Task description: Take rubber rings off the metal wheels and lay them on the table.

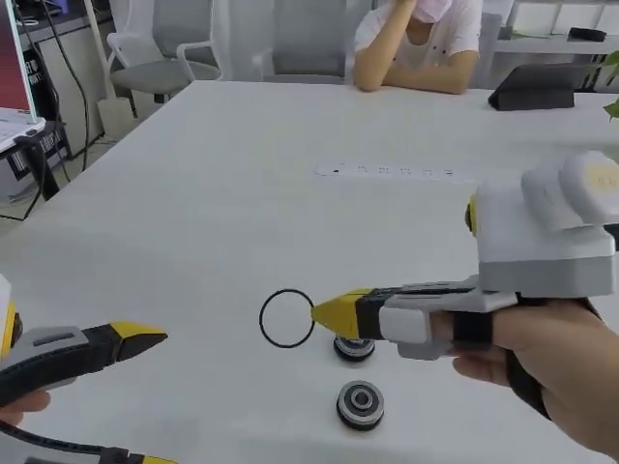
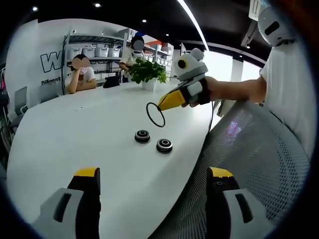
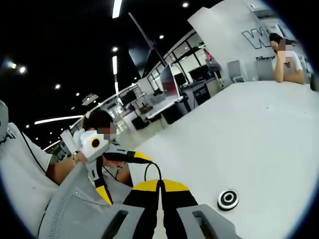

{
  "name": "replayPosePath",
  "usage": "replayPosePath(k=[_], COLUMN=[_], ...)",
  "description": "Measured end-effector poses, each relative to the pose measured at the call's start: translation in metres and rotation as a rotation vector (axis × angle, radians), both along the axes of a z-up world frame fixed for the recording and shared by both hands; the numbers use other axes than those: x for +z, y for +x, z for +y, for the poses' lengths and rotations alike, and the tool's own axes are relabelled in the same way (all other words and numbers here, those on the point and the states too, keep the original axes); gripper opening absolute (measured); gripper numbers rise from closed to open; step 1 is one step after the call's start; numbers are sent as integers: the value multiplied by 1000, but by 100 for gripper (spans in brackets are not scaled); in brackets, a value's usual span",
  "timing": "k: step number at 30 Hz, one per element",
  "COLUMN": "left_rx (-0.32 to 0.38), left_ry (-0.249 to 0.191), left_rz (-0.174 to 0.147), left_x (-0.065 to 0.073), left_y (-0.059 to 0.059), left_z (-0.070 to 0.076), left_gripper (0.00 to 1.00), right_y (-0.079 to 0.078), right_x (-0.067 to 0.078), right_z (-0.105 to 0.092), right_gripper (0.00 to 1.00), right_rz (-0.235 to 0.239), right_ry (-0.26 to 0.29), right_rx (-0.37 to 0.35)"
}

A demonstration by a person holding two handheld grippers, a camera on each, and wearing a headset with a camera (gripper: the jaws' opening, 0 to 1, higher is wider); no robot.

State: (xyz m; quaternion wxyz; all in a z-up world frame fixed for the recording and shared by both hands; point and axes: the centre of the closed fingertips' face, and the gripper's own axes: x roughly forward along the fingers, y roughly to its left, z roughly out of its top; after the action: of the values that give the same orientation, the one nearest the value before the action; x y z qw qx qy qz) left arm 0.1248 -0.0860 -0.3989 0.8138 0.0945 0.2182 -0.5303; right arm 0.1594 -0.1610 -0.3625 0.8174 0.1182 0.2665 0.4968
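Note:
My right gripper (image 1: 324, 311) is shut on a thin black rubber ring (image 1: 286, 318) and holds it a little above the white table (image 1: 213, 193). In the left gripper view the ring (image 2: 155, 114) hangs from the right gripper (image 2: 164, 103) over the tabletop. Two small metal wheels with dark rims lie below it: one (image 1: 354, 349) partly under the right gripper, the other (image 1: 361, 403) nearer me. The same wheels (image 2: 142, 136) (image 2: 164, 145) lie side by side. My left gripper (image 1: 145, 401) stands open at the lower left, holding nothing. The right gripper's (image 3: 160, 185) jaws pinch the ring (image 3: 152, 168), with one wheel (image 3: 228, 199) beside them.
A white power strip (image 1: 397, 172) lies on the table beyond the wheels. A person (image 1: 416, 43) sits leaning on the far edge, with a dark folded stand (image 1: 537, 87) to the right. Chairs (image 1: 155, 68) stand at the far left. A potted plant (image 2: 145, 72) stands on the table.

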Motion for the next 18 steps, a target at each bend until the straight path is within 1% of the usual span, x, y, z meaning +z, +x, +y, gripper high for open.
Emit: replayPosePath(k=[3, 5, 10, 13, 16, 17, 18], left_rx=[-1, 2, 9, 13, 11, 11, 11], left_ry=[21, 35, 16, 14, 10, 10, 11], left_rz=[3, -1, 5, 4, 9, 10, 11], left_x=[-3, -5, -4, -4, -4, -4, -4], left_y=[-1, 0, 1, 1, 1, 1, 1], left_z=[1, 3, 3, 3, 3, 3, 3], left_gripper=[86, 86, 86, 86, 85, 85, 85], right_y=[-1, -3, -3, -3, -3, -4, -3], right_x=[-8, -13, -31, -38, -47, -51, -58], right_z=[6, 10, 10, 10, 12, 12, 10], right_gripper=[0, 0, 0, 0, 0, 0, 0], right_rz=[-2, -2, 21, 30, 54, 49, 46], right_ry=[-12, -22, -69, -71, -78, -93, -131], right_rx=[16, 27, 21, 13, 1, -1, -5])
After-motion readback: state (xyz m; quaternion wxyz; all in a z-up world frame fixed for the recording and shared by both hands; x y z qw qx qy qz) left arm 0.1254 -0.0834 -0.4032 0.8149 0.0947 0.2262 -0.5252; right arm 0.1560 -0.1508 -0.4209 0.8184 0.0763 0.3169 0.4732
